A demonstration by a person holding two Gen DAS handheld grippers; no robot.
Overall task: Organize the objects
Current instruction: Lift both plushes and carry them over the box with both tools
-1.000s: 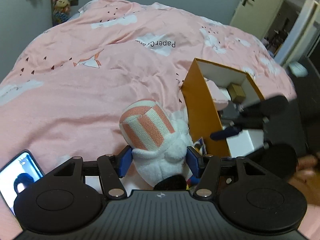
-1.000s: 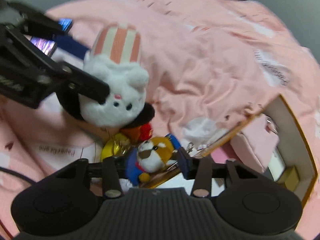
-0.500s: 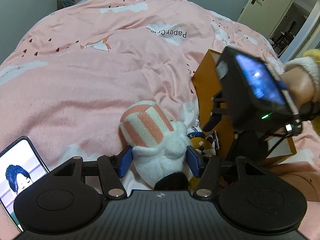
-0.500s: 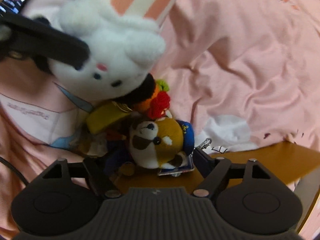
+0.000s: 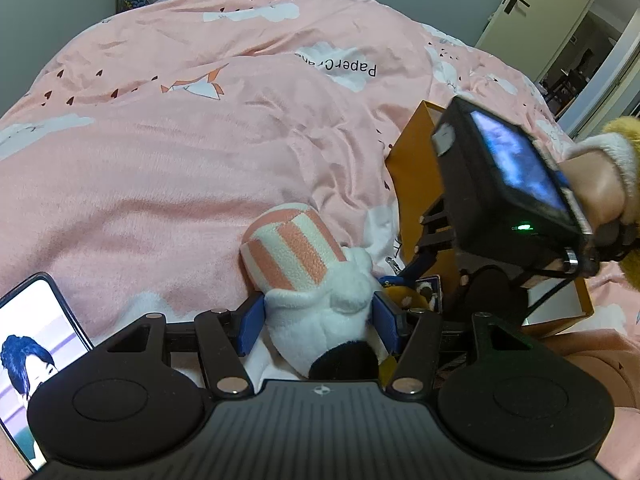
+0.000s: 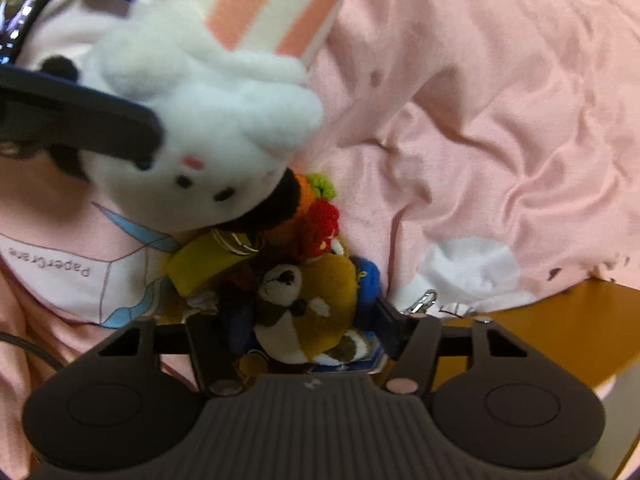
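Note:
My left gripper (image 5: 318,320) is shut on a white bunny plush (image 5: 316,280) with a pink-and-white striped hat, both blue pads pressing its sides. The right wrist view shows the same bunny plush (image 6: 200,120) from its face side. Under it lies a small brown-and-white animal plush (image 6: 304,304) in blue, on a heap of keychain toys. My right gripper (image 6: 310,320) points straight down over it, jaws closing with the small plush between them. I see no firm pinch by the pads. The small plush (image 5: 404,294) peeks out beside the bunny.
An open orange box (image 5: 416,168) stands on the pink duvet (image 5: 200,152) right of the toys, its edge (image 6: 540,320) close to my right gripper. A lit phone (image 5: 32,352) lies at the lower left. Yellow (image 6: 208,260) and red crochet (image 6: 320,216) charms crowd the heap.
My right gripper swung from the box side down over the toy heap and tipped downward. Its jaws widened, then narrowed around the small plush. The left gripper has kept the bunny, barely moving.

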